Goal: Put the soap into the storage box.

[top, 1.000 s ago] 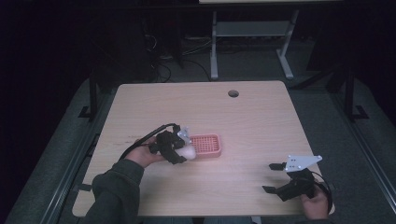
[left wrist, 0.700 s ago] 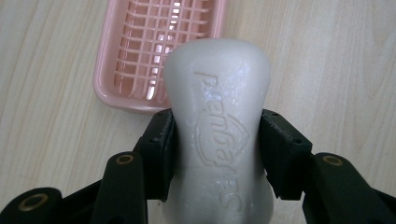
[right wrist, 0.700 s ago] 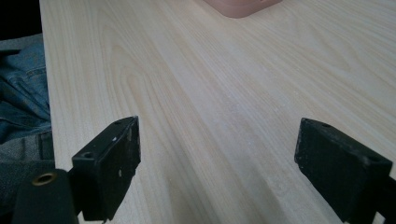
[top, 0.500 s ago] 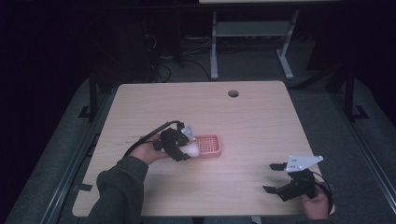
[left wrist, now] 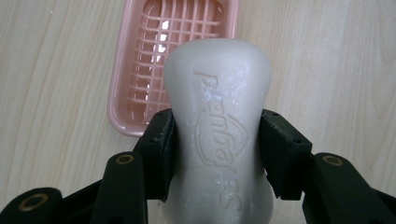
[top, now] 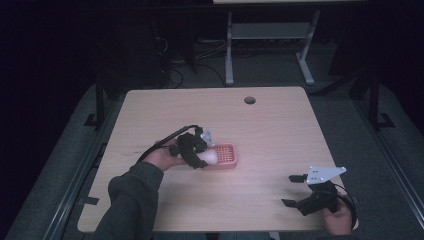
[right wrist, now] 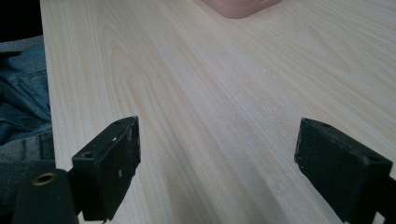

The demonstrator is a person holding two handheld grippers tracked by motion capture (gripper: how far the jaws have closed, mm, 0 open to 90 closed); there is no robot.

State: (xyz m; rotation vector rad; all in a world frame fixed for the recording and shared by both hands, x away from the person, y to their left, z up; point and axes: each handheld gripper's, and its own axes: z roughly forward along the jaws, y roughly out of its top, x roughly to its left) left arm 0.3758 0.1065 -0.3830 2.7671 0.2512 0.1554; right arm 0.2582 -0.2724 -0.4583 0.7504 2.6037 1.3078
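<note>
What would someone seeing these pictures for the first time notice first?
Probably the white moulded soap bar clamped between the left gripper's black jaws, poised just above the pink plastic grid soap dish at mid-table. Next, the right gripper near the light wooden table's near right corner, jaws wide open with nothing between them.

1. The desk (top: 280, 130) is pale wood with rounded corners.
2. A round hole (top: 249, 100) sits near its far edge.
3. A pink soap dish (top: 226, 156) lies on it, left of the middle.
</note>
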